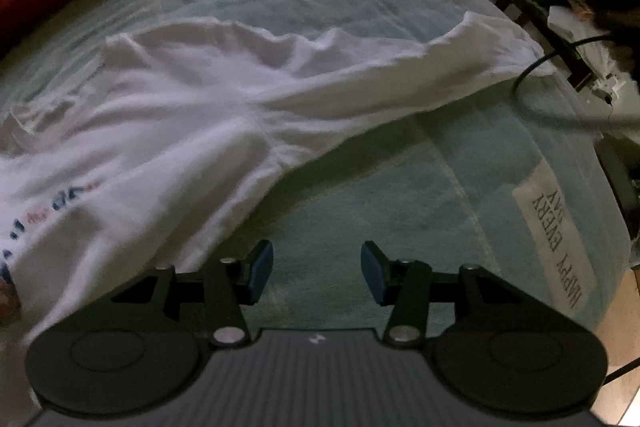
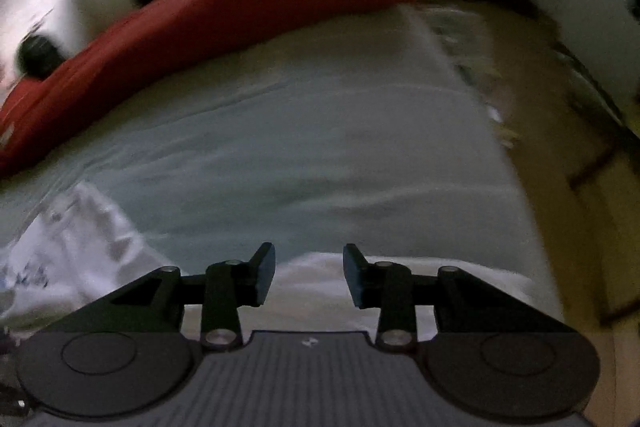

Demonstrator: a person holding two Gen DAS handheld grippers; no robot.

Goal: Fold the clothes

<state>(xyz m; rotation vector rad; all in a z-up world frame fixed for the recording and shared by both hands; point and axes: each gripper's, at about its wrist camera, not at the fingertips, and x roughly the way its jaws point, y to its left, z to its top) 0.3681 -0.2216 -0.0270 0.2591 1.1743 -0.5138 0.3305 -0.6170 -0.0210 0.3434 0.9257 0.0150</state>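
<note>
A white T-shirt [image 1: 192, 115] with a small coloured print lies crumpled on the pale green bed sheet [image 1: 360, 195], one sleeve stretched toward the right edge of the bed. My left gripper [image 1: 317, 273] hovers open over bare sheet just right of the shirt's hem, nothing between its blue pads. In the blurred right wrist view, my right gripper [image 2: 309, 275] stands open above a white fold of the shirt [image 2: 312, 287], with more of the shirt at the lower left. Its jaws hold nothing.
A red blanket [image 2: 224, 11] lies along the far side of the bed. A white label with printed words [image 1: 556, 239] is on the sheet near the right edge. A black cable [image 1: 552, 95] loops by the bedside clutter. Wooden floor [image 2: 560, 155] runs along the right.
</note>
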